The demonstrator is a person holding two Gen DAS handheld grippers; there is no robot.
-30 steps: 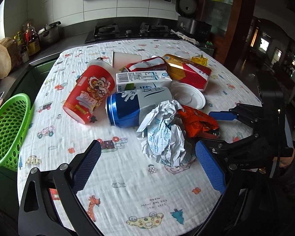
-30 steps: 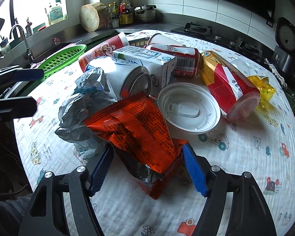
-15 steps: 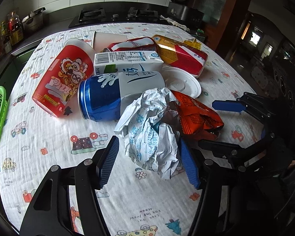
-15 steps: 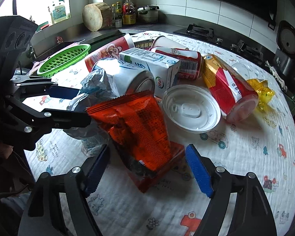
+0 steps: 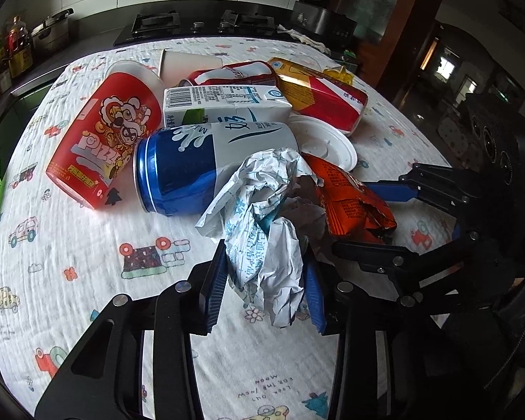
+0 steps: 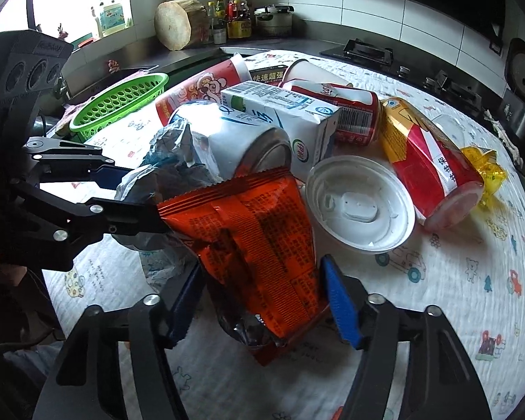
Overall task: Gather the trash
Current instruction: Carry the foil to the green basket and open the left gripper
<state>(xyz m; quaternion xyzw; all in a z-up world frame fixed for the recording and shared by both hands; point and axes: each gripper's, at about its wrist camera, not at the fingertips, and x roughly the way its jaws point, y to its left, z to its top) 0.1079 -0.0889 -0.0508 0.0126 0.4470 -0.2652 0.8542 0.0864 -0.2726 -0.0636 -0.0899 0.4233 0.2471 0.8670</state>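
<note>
A crumpled white and blue paper wrapper [image 5: 262, 231] lies on the patterned tablecloth [image 5: 87, 252], leaning on a blue and white can [image 5: 192, 168]. My left gripper [image 5: 265, 285] is closing, and both blue pads press the wrapper's near end. Beside it on the right stands an orange snack bag [image 6: 259, 241]. My right gripper [image 6: 262, 297] is also closing, its pads against the bag's lower sides. The left wrist view shows the right gripper [image 5: 350, 216] pinching the bag [image 5: 346, 203]. The right wrist view shows the left gripper [image 6: 143, 201] on the wrapper [image 6: 168, 147].
Behind the can lie a milk carton [image 5: 224, 105], a red pizza cup [image 5: 101, 147], a red can [image 5: 234, 75], a red and yellow tube [image 5: 318, 101] and a white lid [image 6: 360, 206]. A green basket [image 6: 119, 105] sits at the table's left edge. A yellow wrapper [image 6: 483, 168] lies at the far right.
My left gripper came forward and down, and its wide jaws narrowed onto the crumpled wrapper. The right jaws widened, then narrowed on the orange bag, which now stands more upright.
</note>
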